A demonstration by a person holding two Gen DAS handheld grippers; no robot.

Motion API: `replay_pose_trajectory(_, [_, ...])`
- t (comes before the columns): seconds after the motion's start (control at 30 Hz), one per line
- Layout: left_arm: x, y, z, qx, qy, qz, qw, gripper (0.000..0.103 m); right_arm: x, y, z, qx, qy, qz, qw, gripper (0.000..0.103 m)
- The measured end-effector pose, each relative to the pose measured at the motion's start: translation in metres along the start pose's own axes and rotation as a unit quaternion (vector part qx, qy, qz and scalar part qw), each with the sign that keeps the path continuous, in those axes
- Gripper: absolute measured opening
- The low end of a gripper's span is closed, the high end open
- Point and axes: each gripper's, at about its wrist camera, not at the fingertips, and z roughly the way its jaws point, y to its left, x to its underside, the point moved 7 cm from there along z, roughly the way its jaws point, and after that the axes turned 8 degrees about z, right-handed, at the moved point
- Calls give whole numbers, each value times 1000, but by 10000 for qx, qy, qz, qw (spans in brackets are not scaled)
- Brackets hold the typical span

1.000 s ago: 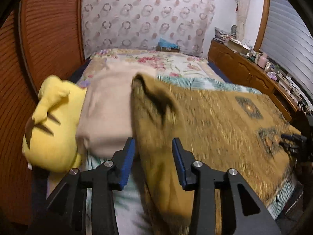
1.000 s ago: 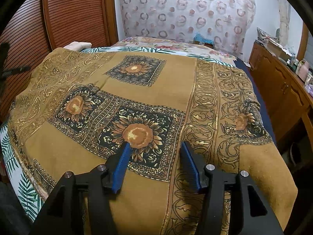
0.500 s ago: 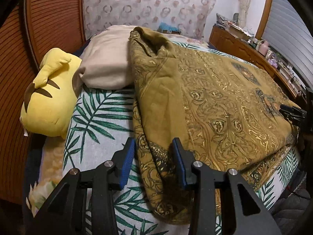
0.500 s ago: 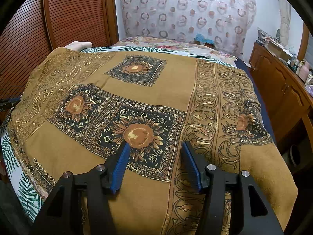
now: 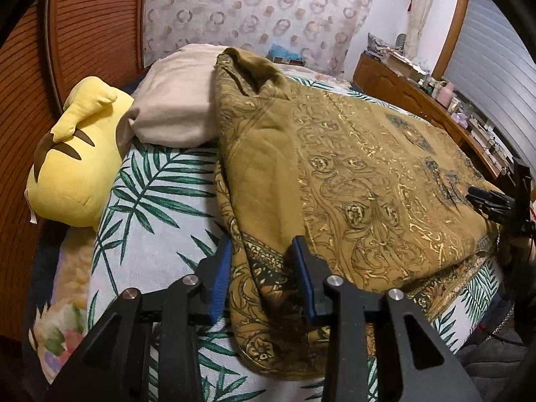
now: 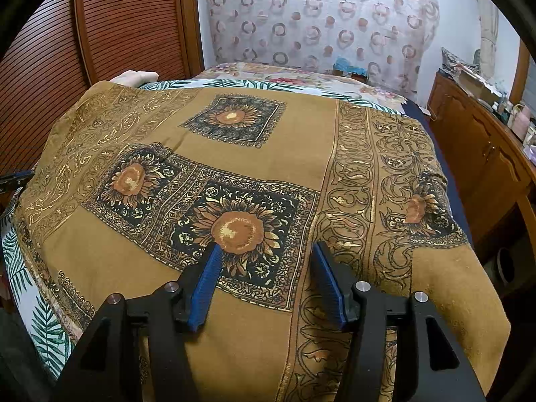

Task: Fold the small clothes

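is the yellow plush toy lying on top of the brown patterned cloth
No, the yellow plush toy lies beside the beige pillow, apart from the brown patterned cloth.

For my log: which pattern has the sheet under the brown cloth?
Green palm leaves on white; the sheet shows best in the left wrist view.

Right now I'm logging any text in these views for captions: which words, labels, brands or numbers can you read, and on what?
None can be read.
Brown patterned cloth: sunflowers and scrollwork only, no lettering.
Yellow plush toy: a small white tag at its lower edge, too small to read.
Items on the wooden dresser: too small and blurred to read any labels.
Leaf-print bedsheet: pattern only.
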Motion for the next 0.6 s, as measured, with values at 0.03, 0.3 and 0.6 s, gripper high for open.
replay_pose_trajectory(0.03, [0,-1,0,29,1,14,10000,24,0,0,0,-1,0,0,10000,58])
replay_pose_trajectory(0.3, [-30,-32,-21,321,-506,358,9976,6,0,0,0,-32,10,-9,10000,59])
replay_pose_trajectory(0.6, [-110,-101,-41,881,-1332,1034,9817,6,-3,-11,-17,49,4,189,9998,60])
